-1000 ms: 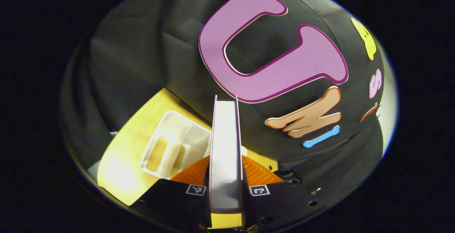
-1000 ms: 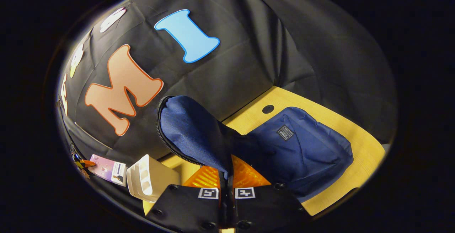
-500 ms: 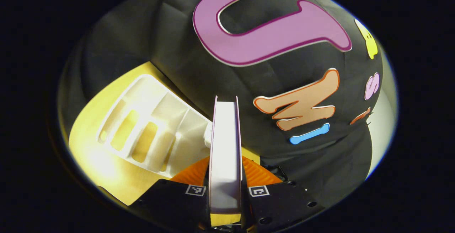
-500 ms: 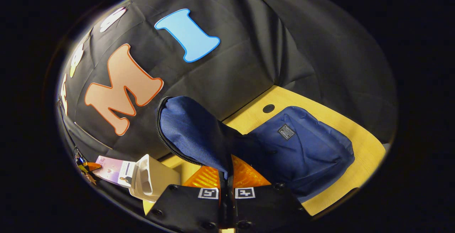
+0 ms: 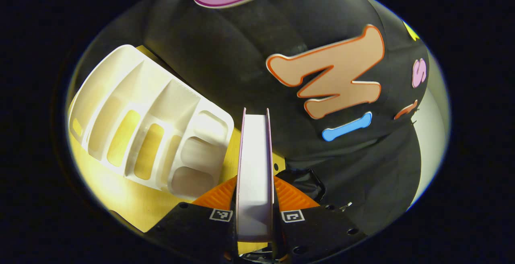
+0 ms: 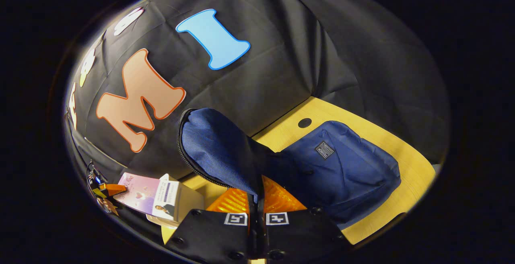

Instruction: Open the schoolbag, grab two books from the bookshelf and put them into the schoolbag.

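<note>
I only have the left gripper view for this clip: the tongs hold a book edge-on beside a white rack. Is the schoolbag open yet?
Observer: Yes. In the right gripper view the right tongs pinch the schoolbag's flap and hold it up, its zipper edge free.
Reviewer: Where is the rest of the bag?
Observer: The schoolbag lies flat on the yellow table, to the right of the lifted flap.
Reviewer: What does my book look like from there?
Observer: The book shows a pinkish cover, at the lower left in front of the white rack, with the left tongs at its far edge.
</note>
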The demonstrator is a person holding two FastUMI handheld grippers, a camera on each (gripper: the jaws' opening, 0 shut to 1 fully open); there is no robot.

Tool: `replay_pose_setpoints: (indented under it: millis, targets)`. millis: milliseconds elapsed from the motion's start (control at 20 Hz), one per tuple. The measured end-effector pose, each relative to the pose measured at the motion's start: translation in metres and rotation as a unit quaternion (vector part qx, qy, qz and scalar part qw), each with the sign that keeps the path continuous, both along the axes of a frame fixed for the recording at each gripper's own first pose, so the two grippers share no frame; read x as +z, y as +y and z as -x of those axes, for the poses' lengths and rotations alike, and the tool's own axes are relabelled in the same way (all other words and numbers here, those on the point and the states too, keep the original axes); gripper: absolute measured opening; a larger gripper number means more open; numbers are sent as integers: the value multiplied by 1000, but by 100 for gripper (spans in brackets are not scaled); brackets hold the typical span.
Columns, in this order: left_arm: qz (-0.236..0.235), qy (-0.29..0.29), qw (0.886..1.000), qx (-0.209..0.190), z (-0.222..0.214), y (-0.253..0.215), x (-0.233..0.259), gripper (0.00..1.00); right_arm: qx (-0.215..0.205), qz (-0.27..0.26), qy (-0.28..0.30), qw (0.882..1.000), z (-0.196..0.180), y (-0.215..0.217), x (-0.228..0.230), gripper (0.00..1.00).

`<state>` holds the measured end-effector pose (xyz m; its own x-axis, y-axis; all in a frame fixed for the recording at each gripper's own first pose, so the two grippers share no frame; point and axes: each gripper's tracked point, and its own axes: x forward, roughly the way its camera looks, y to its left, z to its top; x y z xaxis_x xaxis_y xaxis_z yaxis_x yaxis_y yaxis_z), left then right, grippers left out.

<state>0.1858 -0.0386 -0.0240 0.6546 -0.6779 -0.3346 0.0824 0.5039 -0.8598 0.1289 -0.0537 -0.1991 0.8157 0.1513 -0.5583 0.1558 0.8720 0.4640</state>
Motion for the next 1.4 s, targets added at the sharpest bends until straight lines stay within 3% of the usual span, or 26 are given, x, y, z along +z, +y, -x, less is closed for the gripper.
replay_pose_setpoints:
  millis: [250, 650, 950, 1400]
  targets:
    - [9, 17, 999, -39, 3, -71, -20, 29, 1, -5, 0, 1000, 0, 0, 1, 3]
    - [28, 46, 996, -69, 6, -163, -55, 30, -3, -15, -2, 1000, -2, -1, 3, 3]
    - [41, 72, 994, -74, 12, -217, -80, 31, 2, -15, -6, 1000, -2, -2, 7, 5]
    - [107, 100, 986, -83, 27, -288, -101, 29, 2, -16, -11, 1000, -1, -7, 14, 4]
